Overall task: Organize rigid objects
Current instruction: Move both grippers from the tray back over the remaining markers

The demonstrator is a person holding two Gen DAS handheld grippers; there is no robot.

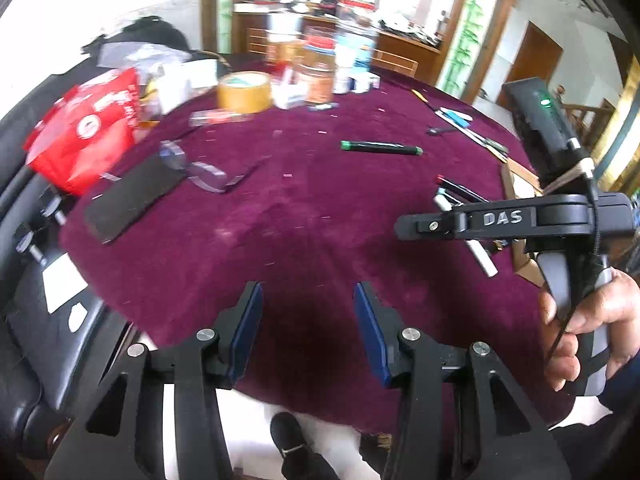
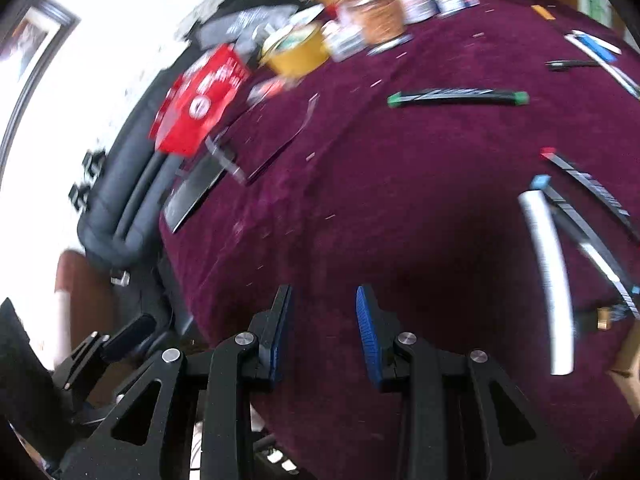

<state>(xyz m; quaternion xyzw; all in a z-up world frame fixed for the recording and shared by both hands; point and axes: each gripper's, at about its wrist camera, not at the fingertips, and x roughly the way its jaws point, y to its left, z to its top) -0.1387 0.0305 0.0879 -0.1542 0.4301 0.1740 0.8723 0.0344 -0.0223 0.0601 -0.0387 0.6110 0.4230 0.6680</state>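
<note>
- Both grippers are being held over the maroon tablecloth (image 1: pixel 304 208): the left gripper (image 1: pixel 308 324) with jaws moderately apart and empty, the right gripper (image 2: pixel 324 332) narrower, also empty.
- A green-capped black marker (image 1: pixel 380 148) is being shown mid-table in both views.
- Only the left view is showing the right hand (image 1: pixel 588 320), wrapped around its handle at the right.
- Only the right view is showing the white tube (image 2: pixel 548 280) in full, though blurred.

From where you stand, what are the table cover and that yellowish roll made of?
The table cover looks like plush fabric, probably velvet: deep maroon, matte, with a fuzzy nap holding lint specks. The yellowish roll seems to be packing tape, tan plastic film wound in a thick ring; blur leaves that unsure.
</note>
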